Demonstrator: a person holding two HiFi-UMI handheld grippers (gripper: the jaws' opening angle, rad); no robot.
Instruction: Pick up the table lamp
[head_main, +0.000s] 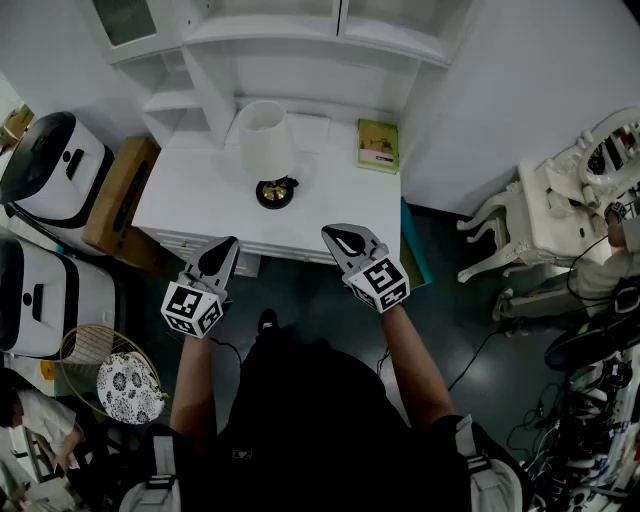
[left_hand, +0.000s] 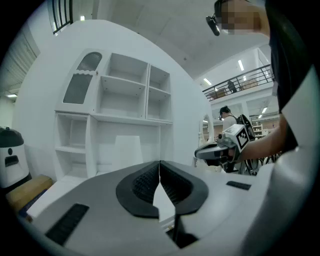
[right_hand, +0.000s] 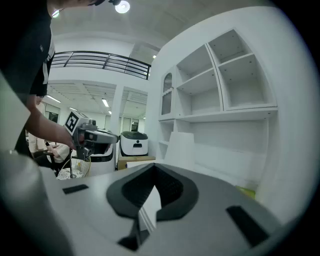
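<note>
The table lamp (head_main: 267, 150) stands upright on the white desk (head_main: 345, 205), below the shelves (head_main: 300, 45). The left gripper (head_main: 225, 247) and right gripper (head_main: 338, 238) hover at the desk's front edge, apart from the lamp, jaws pressed together, both empty

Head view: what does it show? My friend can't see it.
A white-shaded table lamp with a round black base stands on a white desk. A person holds the left tool and right tool, both shut and empty, near the desk's front edge.
</note>
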